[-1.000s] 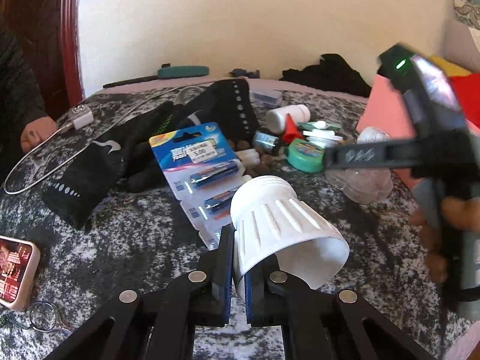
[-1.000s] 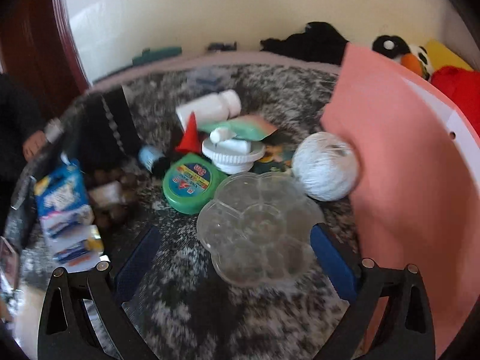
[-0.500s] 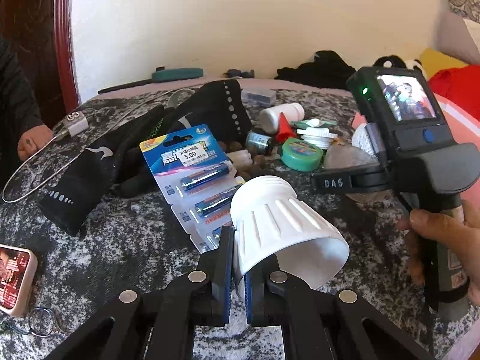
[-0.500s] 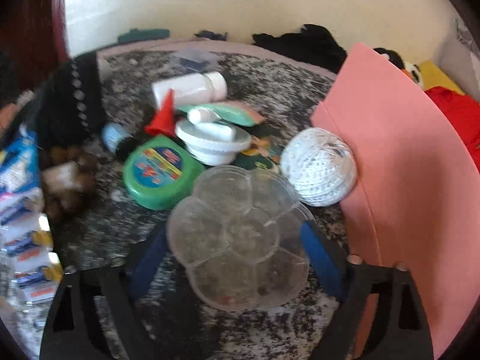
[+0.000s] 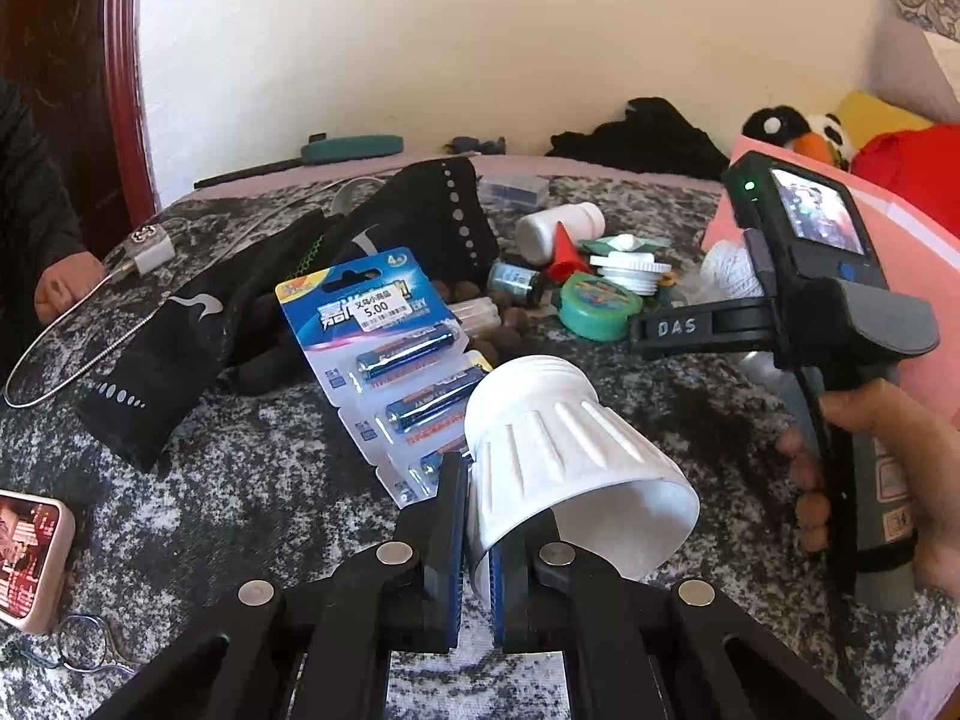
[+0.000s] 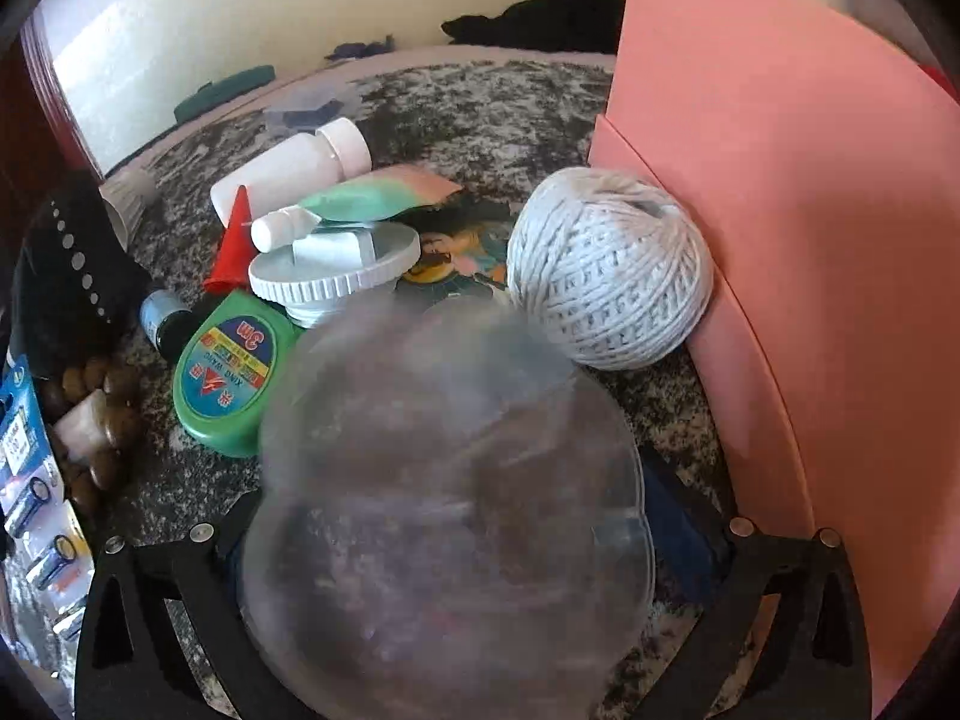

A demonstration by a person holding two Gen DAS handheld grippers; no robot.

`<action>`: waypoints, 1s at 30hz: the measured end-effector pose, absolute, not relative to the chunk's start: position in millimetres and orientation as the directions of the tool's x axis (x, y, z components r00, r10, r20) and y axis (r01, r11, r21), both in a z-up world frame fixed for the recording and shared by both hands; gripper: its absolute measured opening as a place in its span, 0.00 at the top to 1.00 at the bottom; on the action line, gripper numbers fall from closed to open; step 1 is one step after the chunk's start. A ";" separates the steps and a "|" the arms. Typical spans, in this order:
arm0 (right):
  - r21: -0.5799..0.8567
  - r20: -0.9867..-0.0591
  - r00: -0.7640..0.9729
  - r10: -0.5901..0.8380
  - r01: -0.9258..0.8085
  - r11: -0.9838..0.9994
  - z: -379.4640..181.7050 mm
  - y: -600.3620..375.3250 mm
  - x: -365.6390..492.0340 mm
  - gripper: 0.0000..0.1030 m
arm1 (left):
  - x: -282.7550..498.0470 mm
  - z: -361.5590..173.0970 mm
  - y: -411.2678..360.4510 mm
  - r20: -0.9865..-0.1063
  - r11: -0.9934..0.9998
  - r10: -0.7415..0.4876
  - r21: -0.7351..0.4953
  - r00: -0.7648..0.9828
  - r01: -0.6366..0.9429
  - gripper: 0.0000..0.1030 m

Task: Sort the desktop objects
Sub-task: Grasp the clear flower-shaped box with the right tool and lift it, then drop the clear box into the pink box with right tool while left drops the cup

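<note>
Left tongs (image 5: 477, 531) pinch the white ribbed cup (image 5: 570, 462) by its wall, clear of the worktop; right tongs (image 6: 444, 540) straddle the clear palette (image 6: 447, 510), grip state indeterminate.

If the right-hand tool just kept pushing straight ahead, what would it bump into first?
The right gripper already has a clear plastic dish between its jaws. Pushed straight on, that dish would probably meet the white screw lid and the ball of string just beyond it; depth is hard to judge.

White ribbed cup (image 5: 564, 456); blue battery pack (image 5: 384, 336) at ten o'clock; green tape measure (image 6: 228, 372); pink board (image 6: 798, 228); grey-mottled cloth (image 5: 270, 480)
</note>
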State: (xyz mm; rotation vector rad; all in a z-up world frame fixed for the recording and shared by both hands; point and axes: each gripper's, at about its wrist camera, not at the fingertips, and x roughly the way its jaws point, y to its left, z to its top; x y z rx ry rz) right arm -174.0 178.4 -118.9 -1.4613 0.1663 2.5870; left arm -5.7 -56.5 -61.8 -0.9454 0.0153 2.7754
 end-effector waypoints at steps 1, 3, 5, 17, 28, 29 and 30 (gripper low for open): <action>0.009 -0.855 -0.510 0.095 -0.197 -0.980 -118.7 176.8 -173.9 0.00 | -5.6 -61.5 -56.2 -0.605 -0.978 0.192 -0.055 -0.773 -0.200 0.98; 0.005 -0.853 -0.513 0.096 -0.193 -0.981 -117.5 175.1 -173.1 0.01 | -6.9 -61.7 -56.3 -0.608 -0.978 0.193 -0.059 -0.770 -0.198 0.98; -0.003 -0.852 -0.514 0.096 -0.179 -0.984 -115.0 173.5 -174.2 0.05 | -7.8 -60.8 -55.4 -0.607 -0.979 0.192 -0.060 -0.771 -0.197 0.98; -0.047 -0.778 -0.621 0.097 -0.096 -0.994 -65.6 142.6 -145.4 0.05 | -7.7 -47.1 -51.6 -0.596 -0.978 0.192 -0.055 -0.780 -0.199 0.98; -0.034 -0.658 -0.742 0.129 -0.142 -0.989 37.7 169.5 -99.2 0.05 | -21.2 -10.5 -10.7 -0.578 -0.972 0.204 -0.023 -0.790 -0.234 0.98; -0.039 -0.647 -0.749 0.141 -0.151 -0.988 46.4 175.8 -93.5 0.05 | -23.2 -6.3 -4.5 -0.575 -0.970 0.214 -0.027 -0.789 -0.244 0.98; -0.035 -0.637 -0.757 0.146 -0.161 -0.986 55.0 183.6 -87.5 0.05 | -25.2 -2.1 1.7 -0.572 -0.967 0.225 -0.031 -0.789 -0.253 0.98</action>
